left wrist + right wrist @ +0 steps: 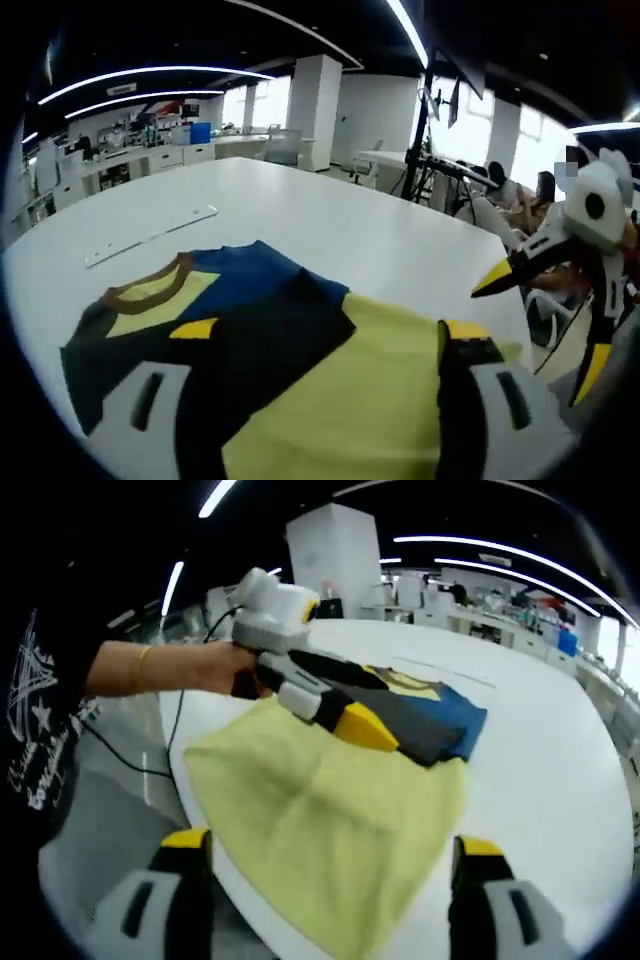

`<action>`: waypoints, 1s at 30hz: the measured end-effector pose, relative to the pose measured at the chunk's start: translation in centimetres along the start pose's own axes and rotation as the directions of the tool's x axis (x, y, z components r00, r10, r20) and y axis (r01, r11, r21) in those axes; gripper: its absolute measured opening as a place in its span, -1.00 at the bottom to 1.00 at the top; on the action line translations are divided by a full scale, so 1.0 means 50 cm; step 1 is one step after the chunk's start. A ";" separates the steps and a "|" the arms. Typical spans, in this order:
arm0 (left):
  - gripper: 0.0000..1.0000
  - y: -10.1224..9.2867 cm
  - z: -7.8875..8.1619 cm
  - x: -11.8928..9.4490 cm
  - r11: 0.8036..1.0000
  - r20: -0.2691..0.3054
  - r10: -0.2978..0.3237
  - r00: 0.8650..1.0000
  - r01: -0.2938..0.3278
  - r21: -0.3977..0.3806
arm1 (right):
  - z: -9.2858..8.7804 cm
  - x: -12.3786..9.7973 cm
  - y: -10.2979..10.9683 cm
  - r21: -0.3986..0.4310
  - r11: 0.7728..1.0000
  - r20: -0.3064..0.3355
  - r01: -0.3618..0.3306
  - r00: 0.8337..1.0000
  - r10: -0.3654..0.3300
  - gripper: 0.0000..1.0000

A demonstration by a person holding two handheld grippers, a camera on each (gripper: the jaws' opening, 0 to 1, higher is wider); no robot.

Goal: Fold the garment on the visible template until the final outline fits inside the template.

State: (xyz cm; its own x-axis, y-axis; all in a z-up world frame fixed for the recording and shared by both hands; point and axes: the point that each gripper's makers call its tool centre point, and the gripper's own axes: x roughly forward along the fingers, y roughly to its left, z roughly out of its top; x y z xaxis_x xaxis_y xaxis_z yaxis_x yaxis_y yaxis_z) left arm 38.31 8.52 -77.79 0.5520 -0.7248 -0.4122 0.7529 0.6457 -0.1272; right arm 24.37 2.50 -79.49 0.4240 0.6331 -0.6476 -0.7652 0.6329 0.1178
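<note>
A garment lies flat on the white table [330, 215]. It has a yellow part [340, 400], a dark navy panel [260, 340], a blue shoulder [255, 275] and a brown collar [150, 290]. My left gripper [330, 330] hovers over it, its jaws wide apart and open. The right gripper [545, 325] enters from the right, past the table edge, also open. In the right gripper view, my right gripper [325, 845] stands open over the near yellow edge [330, 810]. The left gripper [372, 708], held by a hand, sits above the dark panel [425, 725].
A thin white strip [150, 235] lies on the table beyond the collar. The table's curved edge [210, 880] runs close under the yellow cloth. A cable [140, 765] hangs off the table by the person's arm [150, 665]. Seated people [520, 195] and desks stand behind.
</note>
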 end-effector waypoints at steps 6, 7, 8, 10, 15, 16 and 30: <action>0.91 0.036 -0.007 -0.064 0.998 0.043 0.028 0.999 -0.026 -0.052 | 0.008 0.006 0.006 -0.043 0.999 -0.013 -0.024 1.000 0.024 1.00; 0.94 0.045 -0.011 -0.078 0.997 0.046 0.041 0.998 -0.038 -0.063 | 0.010 0.006 0.006 -0.046 0.999 -0.011 -0.024 1.000 0.023 1.00; 0.94 0.051 -0.015 -0.086 0.997 0.046 0.049 0.998 -0.045 -0.068 | 0.011 0.006 0.005 -0.046 0.999 -0.012 -0.025 1.000 0.024 1.00; 0.94 0.061 -0.025 -0.104 0.996 0.041 0.062 0.997 -0.059 -0.070 | 0.011 0.008 0.006 -0.049 0.998 -0.016 -0.029 0.999 0.028 1.00; 0.94 0.081 -0.052 -0.151 0.994 0.015 0.093 0.996 -0.093 -0.049 | 0.004 0.010 0.007 -0.077 0.996 -0.048 -0.037 0.998 0.034 1.00; 0.95 0.083 -0.058 -0.162 0.995 0.008 0.097 0.995 -0.096 -0.040 | 0.004 0.010 0.007 -0.081 0.996 -0.049 -0.040 0.998 0.037 1.00; 0.90 0.072 -0.114 -0.288 0.994 -0.027 0.098 0.995 -0.099 -0.034 | -0.020 0.011 0.008 -0.159 0.984 -0.115 -0.077 0.992 0.059 0.99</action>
State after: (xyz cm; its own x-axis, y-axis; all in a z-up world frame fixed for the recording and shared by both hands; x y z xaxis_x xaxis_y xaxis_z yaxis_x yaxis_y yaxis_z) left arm 31.04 22.68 -77.45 0.6135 -0.6512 -0.4467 0.6818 0.7222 -0.1164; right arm 23.80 2.66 -80.56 0.3197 0.6135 -0.7221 -0.8627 0.5037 0.0459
